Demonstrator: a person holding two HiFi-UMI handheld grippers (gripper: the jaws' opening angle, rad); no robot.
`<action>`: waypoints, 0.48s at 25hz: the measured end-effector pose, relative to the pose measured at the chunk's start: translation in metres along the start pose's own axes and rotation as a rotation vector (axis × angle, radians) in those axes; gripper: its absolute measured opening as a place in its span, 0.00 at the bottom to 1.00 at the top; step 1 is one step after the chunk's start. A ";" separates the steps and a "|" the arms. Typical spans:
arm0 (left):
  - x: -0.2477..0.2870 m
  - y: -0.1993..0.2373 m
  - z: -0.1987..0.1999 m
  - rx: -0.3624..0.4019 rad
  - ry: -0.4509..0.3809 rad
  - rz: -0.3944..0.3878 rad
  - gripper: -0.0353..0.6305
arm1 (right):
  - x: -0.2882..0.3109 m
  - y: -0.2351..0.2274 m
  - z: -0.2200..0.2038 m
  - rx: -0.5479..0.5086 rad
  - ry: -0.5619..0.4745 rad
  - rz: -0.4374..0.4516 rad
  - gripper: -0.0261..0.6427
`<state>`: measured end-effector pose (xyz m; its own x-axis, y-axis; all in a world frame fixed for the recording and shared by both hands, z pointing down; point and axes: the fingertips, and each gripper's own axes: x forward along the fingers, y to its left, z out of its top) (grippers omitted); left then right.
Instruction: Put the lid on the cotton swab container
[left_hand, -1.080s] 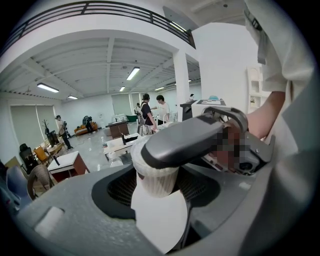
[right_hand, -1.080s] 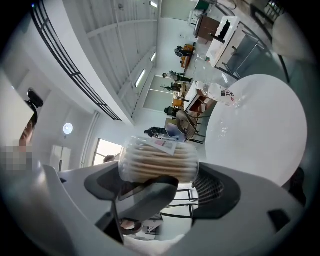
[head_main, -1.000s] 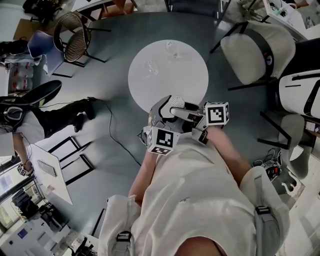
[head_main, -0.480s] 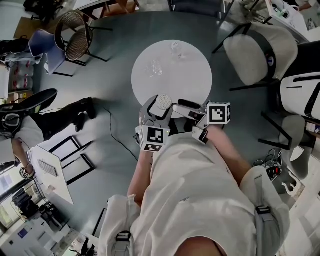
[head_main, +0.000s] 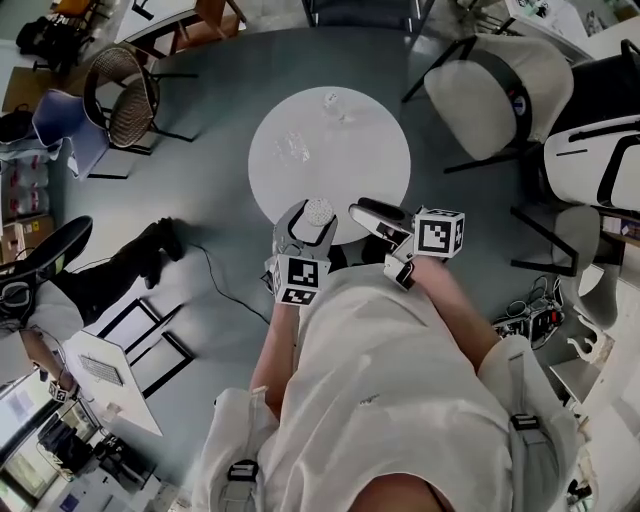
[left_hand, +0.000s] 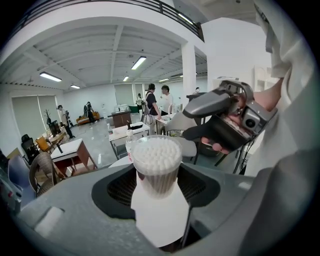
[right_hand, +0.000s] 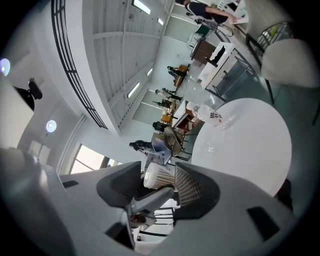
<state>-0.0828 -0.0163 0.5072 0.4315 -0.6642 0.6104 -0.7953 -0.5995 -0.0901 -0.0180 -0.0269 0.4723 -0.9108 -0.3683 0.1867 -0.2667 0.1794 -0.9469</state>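
Note:
The cotton swab container (head_main: 319, 210) is a clear round tub packed with white swabs, its top uncovered. My left gripper (head_main: 312, 222) is shut on it and holds it upright over the near edge of the round white table (head_main: 370, 160). In the left gripper view the container (left_hand: 155, 160) stands between the jaws of my left gripper (left_hand: 155, 187). My right gripper (head_main: 362, 216) points at it from the right, a short way off; its jaws are closing with nothing between them. In the right gripper view the container (right_hand: 159, 176) shows beyond my right gripper (right_hand: 159, 189). A small clear thing (head_main: 290, 147) lies on the table; whether it is the lid I cannot tell.
A plastic bottle (head_main: 333, 102) lies at the table's far side, and it shows as the bottle (right_hand: 212, 116) in the right gripper view too. White chairs (head_main: 495, 95) stand to the right, a mesh chair (head_main: 120, 95) at the far left. A cable (head_main: 225, 285) runs over the grey floor.
My left gripper has carried the container to the left, away from my right gripper. The right jaws have drawn closer together. The view has shifted a little.

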 end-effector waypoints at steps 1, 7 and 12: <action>0.002 0.002 0.000 0.006 -0.002 -0.012 0.44 | 0.000 -0.001 0.003 -0.004 -0.016 -0.015 0.34; 0.015 0.021 -0.010 0.049 -0.015 -0.068 0.44 | 0.010 -0.003 0.010 -0.030 -0.074 -0.075 0.28; 0.030 0.029 -0.015 0.065 -0.014 -0.125 0.44 | 0.012 -0.011 0.015 -0.053 -0.092 -0.154 0.20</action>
<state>-0.0993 -0.0467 0.5350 0.5322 -0.5883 0.6088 -0.7057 -0.7055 -0.0649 -0.0214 -0.0469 0.4807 -0.8260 -0.4766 0.3010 -0.4187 0.1613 -0.8937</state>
